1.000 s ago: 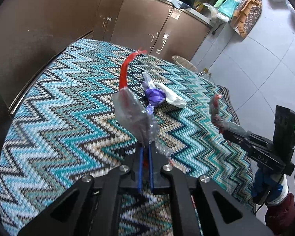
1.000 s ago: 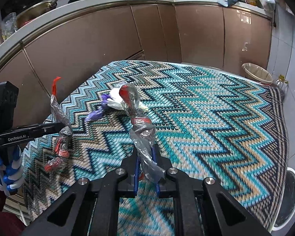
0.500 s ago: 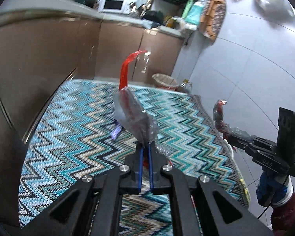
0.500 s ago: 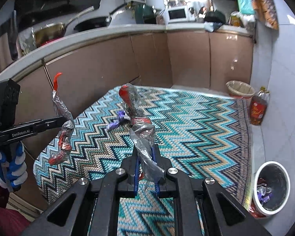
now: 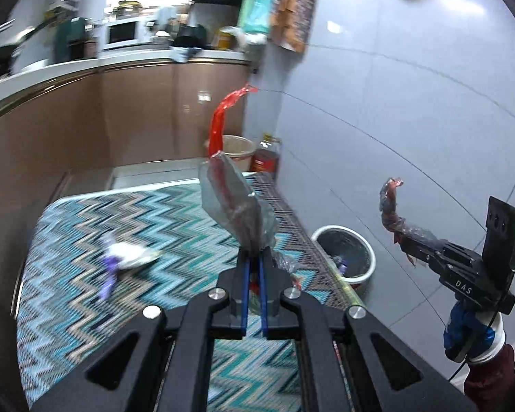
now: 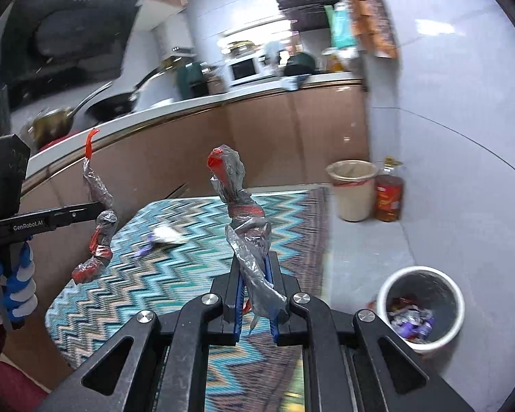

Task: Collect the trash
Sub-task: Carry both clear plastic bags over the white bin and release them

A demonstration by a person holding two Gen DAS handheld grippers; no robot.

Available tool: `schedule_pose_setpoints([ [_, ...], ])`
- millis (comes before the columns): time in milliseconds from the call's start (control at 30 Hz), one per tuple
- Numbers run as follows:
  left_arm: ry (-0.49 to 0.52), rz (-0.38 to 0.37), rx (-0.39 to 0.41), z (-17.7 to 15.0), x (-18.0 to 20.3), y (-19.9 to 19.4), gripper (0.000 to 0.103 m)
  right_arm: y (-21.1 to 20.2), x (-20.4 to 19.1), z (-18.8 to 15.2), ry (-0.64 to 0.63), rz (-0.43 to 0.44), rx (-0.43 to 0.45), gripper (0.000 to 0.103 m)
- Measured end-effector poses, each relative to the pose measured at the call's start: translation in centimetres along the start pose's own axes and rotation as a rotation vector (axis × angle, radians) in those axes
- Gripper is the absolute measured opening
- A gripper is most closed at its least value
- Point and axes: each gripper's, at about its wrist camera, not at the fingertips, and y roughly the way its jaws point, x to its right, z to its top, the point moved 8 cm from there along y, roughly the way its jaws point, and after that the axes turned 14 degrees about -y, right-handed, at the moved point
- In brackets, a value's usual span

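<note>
My left gripper (image 5: 253, 254) is shut on a clear plastic wrapper with a red strip (image 5: 235, 202), held up above the zigzag tablecloth (image 5: 86, 292). It also shows in the right wrist view (image 6: 98, 206). My right gripper (image 6: 254, 267) is shut on a twisted clear and red wrapper (image 6: 240, 206), which also shows in the left wrist view (image 5: 393, 213). A white and purple scrap (image 5: 127, 254) lies on the cloth and shows in the right wrist view too (image 6: 164, 235). A white trash bin (image 6: 420, 300) with wrappers inside stands on the floor right of the table (image 5: 343, 252).
A beige bin (image 6: 353, 194) and a red bottle (image 6: 389, 195) stand by the brown cabinets (image 5: 137, 116). The counter above holds pans (image 6: 110, 106) and a microwave (image 5: 120, 34). Grey tiled floor (image 6: 446, 206) lies to the right.
Both grippers have lifted and swung right with their wrappers, away from the table's middle. The white bin on the floor has come into view of both cameras.
</note>
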Motion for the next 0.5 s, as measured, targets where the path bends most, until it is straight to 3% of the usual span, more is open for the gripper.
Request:
schedule_pose_setpoints([
  [267,0.150,-0.075,-0.109,1.4,11.6,10.8,0.004,-1.3,10.7,-3.6,0.116,-0.155,-0.041,0.011],
  [500,0.239,-0.096,-0.218,0.8,19.3,22.9,0.005,1.0,19.4,-7.2,0.222,-0.232,-0.112,0.011],
])
